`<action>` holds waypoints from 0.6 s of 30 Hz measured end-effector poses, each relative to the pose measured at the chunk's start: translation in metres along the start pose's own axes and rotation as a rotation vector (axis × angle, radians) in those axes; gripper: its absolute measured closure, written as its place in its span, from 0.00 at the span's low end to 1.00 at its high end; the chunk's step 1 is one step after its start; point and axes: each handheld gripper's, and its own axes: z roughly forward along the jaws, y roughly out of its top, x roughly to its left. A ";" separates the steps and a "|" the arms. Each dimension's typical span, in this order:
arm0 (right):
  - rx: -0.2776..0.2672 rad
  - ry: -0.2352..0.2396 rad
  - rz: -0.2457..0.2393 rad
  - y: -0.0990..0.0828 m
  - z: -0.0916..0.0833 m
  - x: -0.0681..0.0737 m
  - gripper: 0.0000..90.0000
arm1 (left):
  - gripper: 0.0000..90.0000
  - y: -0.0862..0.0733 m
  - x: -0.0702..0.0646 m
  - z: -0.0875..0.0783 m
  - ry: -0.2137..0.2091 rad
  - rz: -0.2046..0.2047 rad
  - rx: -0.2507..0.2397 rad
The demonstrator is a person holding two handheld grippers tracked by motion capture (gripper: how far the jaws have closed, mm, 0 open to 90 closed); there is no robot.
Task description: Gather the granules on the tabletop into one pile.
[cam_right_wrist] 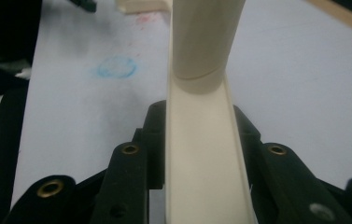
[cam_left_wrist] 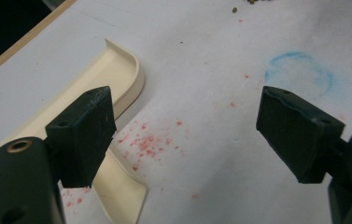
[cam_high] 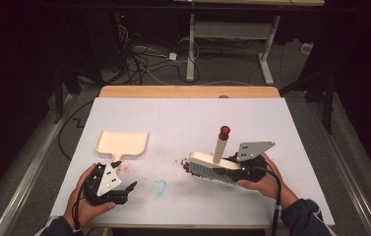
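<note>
A cream dustpan [cam_high: 122, 143] lies flat on the white table at the left, and its curved rim [cam_left_wrist: 117, 74] shows in the left gripper view. My left gripper [cam_high: 124, 189] hovers just in front of its handle, open [cam_left_wrist: 185, 135], with only red crumbs [cam_left_wrist: 148, 142] on the table between the jaws. My right gripper [cam_high: 232, 164] is shut on a cream hand brush [cam_high: 212, 162]. The brush's bristles point down and its red-tipped handle [cam_high: 221, 142] stands upward. The jaws clamp the brush's cream back [cam_right_wrist: 201, 140]. Dark crumbs [cam_high: 182, 161] lie by the bristles' left end.
A faint blue circle [cam_high: 159, 187] is drawn on the table between the two grippers. The table's wooden far edge [cam_high: 188, 91] runs across the back. Beyond it are cables and desk legs on the floor.
</note>
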 end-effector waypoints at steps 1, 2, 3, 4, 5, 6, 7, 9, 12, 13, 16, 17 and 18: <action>-0.018 -0.023 0.012 0.000 -0.004 -0.001 0.75 | 0.21 0.000 0.000 0.000 0.000 0.000 0.000; -0.032 -0.048 0.032 0.000 -0.009 -0.001 0.75 | 0.21 0.000 0.000 0.000 0.001 0.000 -0.001; -0.044 -0.082 0.045 0.000 -0.013 -0.002 0.75 | 0.21 0.000 0.000 0.000 0.002 0.001 -0.001; -0.046 -0.124 0.058 -0.001 -0.017 -0.003 0.75 | 0.21 0.000 0.000 0.000 0.003 0.002 -0.003; -0.049 -0.164 0.073 -0.002 -0.020 -0.004 0.75 | 0.21 0.000 0.000 -0.001 0.002 0.002 -0.004; -0.048 -0.206 0.092 -0.003 -0.022 -0.004 0.75 | 0.21 0.000 0.000 -0.001 0.003 0.002 -0.004; -0.036 -0.251 0.106 -0.005 -0.023 -0.005 0.75 | 0.21 0.000 0.000 -0.001 0.004 0.002 -0.004; -0.011 -0.316 0.138 -0.008 -0.024 -0.006 0.75 | 0.21 0.001 0.001 -0.001 0.003 0.004 -0.003; 0.032 -0.393 0.175 -0.014 -0.022 -0.007 0.75 | 0.21 0.001 0.000 -0.001 0.005 0.006 -0.004; 0.049 -0.415 0.183 -0.015 -0.021 -0.007 0.75 | 0.21 0.001 0.000 -0.001 0.005 0.007 -0.004; 0.091 -0.458 0.190 -0.018 -0.017 -0.006 0.75 | 0.21 0.001 0.000 -0.001 0.004 0.009 -0.003; 0.105 -0.477 0.188 -0.019 -0.016 -0.006 0.75 | 0.21 0.001 0.000 -0.001 0.005 0.008 -0.004; 0.123 -0.499 0.186 -0.021 -0.013 -0.005 0.75 | 0.21 0.001 0.000 -0.001 0.004 0.009 -0.003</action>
